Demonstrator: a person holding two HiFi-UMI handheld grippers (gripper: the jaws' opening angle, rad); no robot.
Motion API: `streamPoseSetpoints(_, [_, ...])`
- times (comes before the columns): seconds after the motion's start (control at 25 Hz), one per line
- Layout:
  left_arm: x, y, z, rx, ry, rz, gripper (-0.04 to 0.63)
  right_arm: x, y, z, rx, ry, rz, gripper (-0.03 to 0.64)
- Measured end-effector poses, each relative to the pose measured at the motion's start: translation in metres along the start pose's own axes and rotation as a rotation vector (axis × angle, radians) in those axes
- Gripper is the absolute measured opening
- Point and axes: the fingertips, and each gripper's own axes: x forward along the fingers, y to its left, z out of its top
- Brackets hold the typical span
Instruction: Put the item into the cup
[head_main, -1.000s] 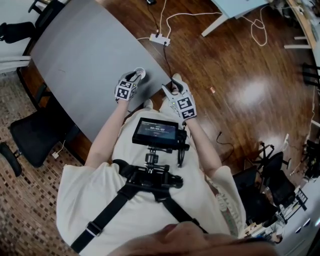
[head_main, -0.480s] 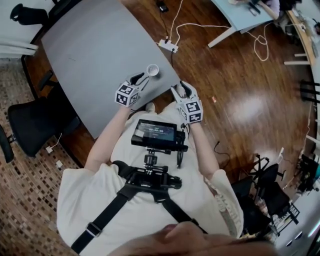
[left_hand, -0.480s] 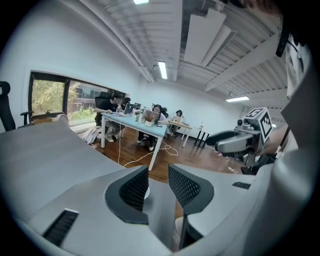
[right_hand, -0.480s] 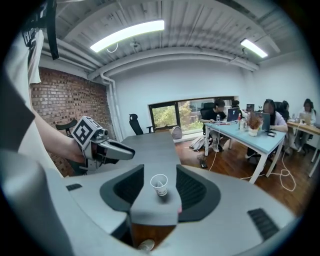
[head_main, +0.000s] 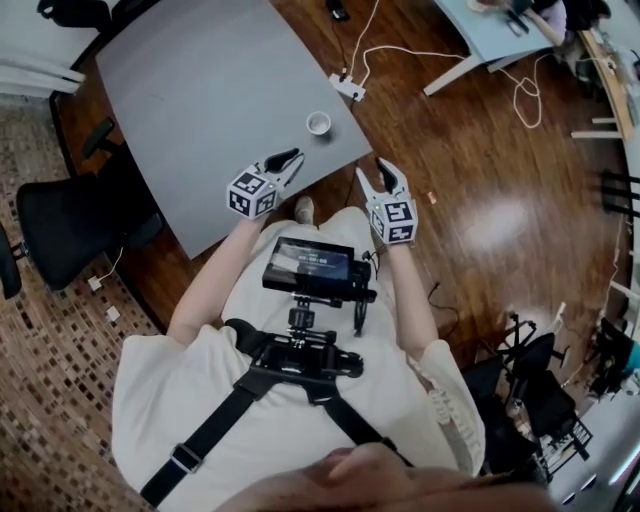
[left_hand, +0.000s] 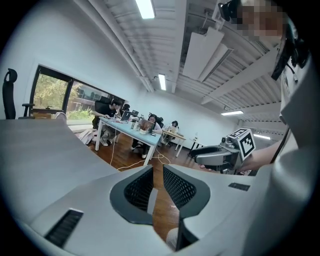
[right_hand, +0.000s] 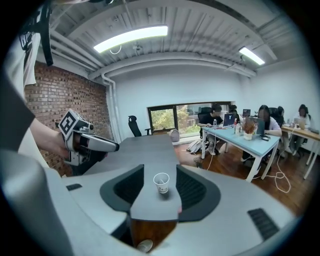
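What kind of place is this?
Probably a shared office: people sit at a light-blue desk, a black swivel chair stands by a grey table, and strip lights run overhead.

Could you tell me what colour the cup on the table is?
White; the cup shows best in the right gripper view.

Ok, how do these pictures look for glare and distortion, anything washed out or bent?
Head view: a bright glare patch on the wooden floor, otherwise even light. Right gripper view: strong fisheye bend, black corners, the ceiling light strip blown out, yet the cup reads sharp. Left gripper view: same bend, ceiling lights washed white.
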Motion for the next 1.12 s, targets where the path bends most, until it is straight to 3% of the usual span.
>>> streamPoseSetpoints(0.28, [-0.025,-0.057,-0.020,0.028,-0.011,-0.042,0.054,-0.054,0.015,-0.002,0.001,-0.065,0.004,0.215])
streamPoseSetpoints(0.64, [-0.035,-0.170,-0.070,-0.039,-0.041,-0.024,0.055,-0.170,0.026,-0.041,0.010,-0.078,0.012,0.213])
streamPoseSetpoints(0.92, [-0.081,-0.227,-0.114,-0.109,-0.075,0.041,0.062,-0.247,0.043,-0.063,0.017,-0.126,0.036,0.213])
streamPoseSetpoints(1.12, [-0.118,-0.248,-0.142,-0.081,-0.068,0.147,0.074,-0.270,0.067,-0.083,0.000,-0.119,0.090,0.215])
